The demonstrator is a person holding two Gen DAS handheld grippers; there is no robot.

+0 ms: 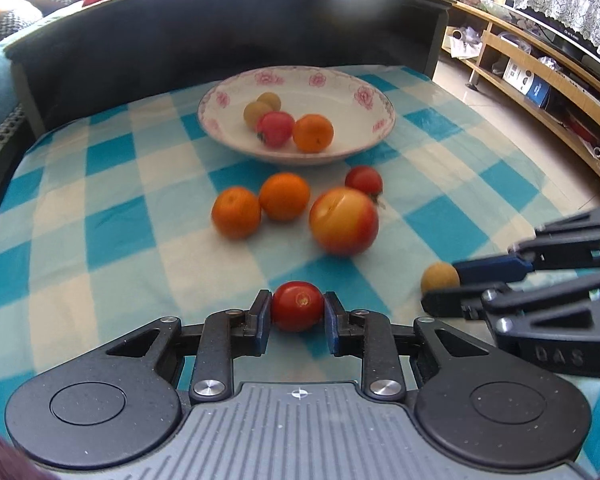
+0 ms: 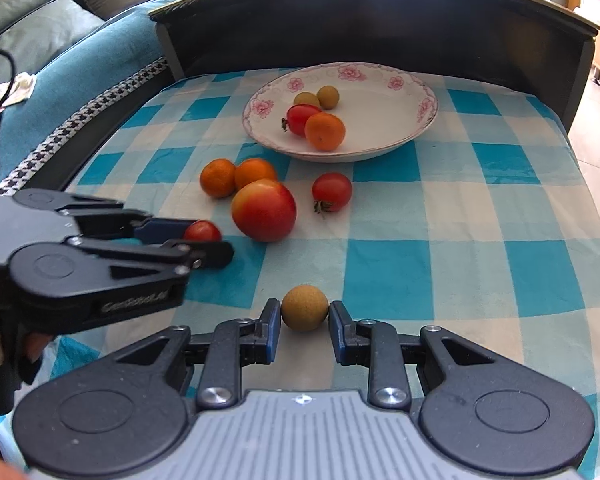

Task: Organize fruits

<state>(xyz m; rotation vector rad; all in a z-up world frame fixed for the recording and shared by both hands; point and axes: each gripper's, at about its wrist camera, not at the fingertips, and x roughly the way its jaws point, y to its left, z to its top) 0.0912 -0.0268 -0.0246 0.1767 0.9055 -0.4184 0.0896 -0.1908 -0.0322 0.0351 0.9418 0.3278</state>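
Fruit lies scattered on the checked cloth (image 1: 100, 224), and each gripper has a small piece squarely ahead of it. On the left side, the left gripper (image 1: 297, 312) has a small red tomato (image 1: 297, 306) between its blue pads; the pads look to be touching its flanks, so I'd call it clenched on the tomato, though whether it is lifted off the cloth I can't tell. The tomato is nearly round, so no long axis matters; its pale stem scar faces back toward the camera.

Moving right, two oranges (image 1: 260, 204), a big peach-coloured fruit (image 1: 343, 221) and another tomato (image 1: 364, 180) sit between the grippers and the flowered bowl (image 1: 364, 92), which lies straight ahead and well apart, already holding four pieces.

Furthest right, the right gripper (image 2: 305, 312) has a tan round fruit (image 2: 304, 308) centred between its fingers, with slim gaps on either side, so the jaws stand released around it and not yet pinching. It too is round, with no direction to favour. The left arm's load seems readier for the bowl; its path must clear the peach-coloured fruit.
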